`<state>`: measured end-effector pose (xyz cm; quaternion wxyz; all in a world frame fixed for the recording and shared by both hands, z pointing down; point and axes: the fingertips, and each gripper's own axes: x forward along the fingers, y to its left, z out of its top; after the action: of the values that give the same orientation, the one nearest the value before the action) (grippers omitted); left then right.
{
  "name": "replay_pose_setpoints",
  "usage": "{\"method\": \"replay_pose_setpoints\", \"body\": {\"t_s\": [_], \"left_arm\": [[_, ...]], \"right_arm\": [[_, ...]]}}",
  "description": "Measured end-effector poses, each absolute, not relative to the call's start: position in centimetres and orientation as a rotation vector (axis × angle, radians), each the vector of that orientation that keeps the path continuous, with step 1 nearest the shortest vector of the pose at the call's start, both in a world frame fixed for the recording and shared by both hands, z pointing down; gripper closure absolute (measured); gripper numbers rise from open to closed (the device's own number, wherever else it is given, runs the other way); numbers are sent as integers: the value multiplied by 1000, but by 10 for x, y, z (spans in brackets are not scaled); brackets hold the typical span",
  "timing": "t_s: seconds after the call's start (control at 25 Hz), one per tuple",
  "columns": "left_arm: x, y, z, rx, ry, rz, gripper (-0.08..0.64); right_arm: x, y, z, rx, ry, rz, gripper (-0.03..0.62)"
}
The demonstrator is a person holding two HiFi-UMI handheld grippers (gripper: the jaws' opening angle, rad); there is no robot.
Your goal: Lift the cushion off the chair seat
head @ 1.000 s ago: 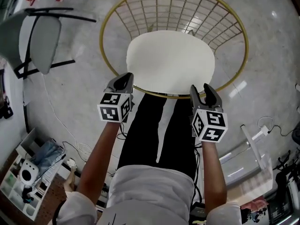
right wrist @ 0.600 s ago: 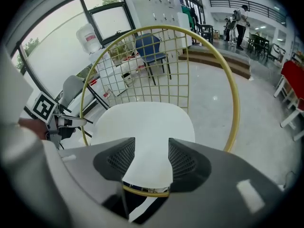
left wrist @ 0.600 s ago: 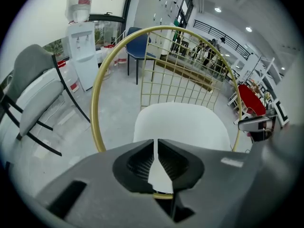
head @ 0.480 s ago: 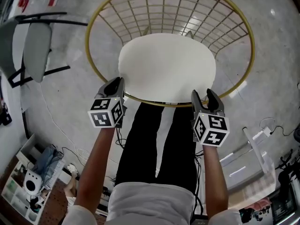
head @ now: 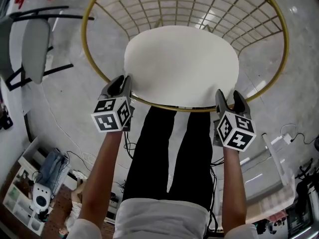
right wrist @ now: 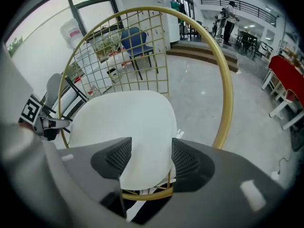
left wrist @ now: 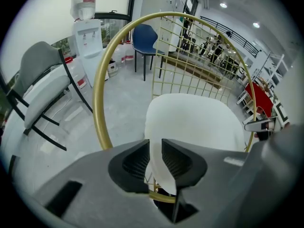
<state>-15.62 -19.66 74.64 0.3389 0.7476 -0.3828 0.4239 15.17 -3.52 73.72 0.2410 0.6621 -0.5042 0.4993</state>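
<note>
Two grippers sit at the gold wire chair's [head: 174, 107] near rim in the head view, left gripper [head: 119, 83] and right gripper [head: 230, 97]. The cushion [head: 182, 66] lies in the chair's basket, just ahead of both.

Left gripper view: jaws narrowly parted, just opening, cushion edge between them and not pinched.

Right gripper view: jaws wide apart, likewise opening, cushion edge in the gap.

A grey chair [head: 36, 49] stands on the glossy pale floor [head: 75, 103], a water dispenser [left wrist: 88, 39] and blue chair [left wrist: 144, 36] beyond.

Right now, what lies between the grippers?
Between left gripper and right gripper, head view shows the cushion and gold rim. Both have just been opening, cushion edge between their jaws.
</note>
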Motion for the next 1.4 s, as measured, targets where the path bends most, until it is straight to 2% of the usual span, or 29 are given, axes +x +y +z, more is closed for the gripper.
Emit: {"method": "replay_pose_setpoints", "body": {"t_s": [0.92,1.12,1.28,1.4], "left_arm": [[-147,-208,767,1838,-1068,1138,416],[-142,-210,773,1804,-1060,1145,339],[-141,-210,775,1771,-1070,1144,310],[-140,-209,778,1743,-1071,1144,302]], "right_arm": [[152,-30,765,1809,-1260,1521,270],[149,-34,770,1790,-1236,1531,262],[149,-36,774,1800,-1205,1541,233],[150,-42,779,1801,-1185,1563,186]]}}
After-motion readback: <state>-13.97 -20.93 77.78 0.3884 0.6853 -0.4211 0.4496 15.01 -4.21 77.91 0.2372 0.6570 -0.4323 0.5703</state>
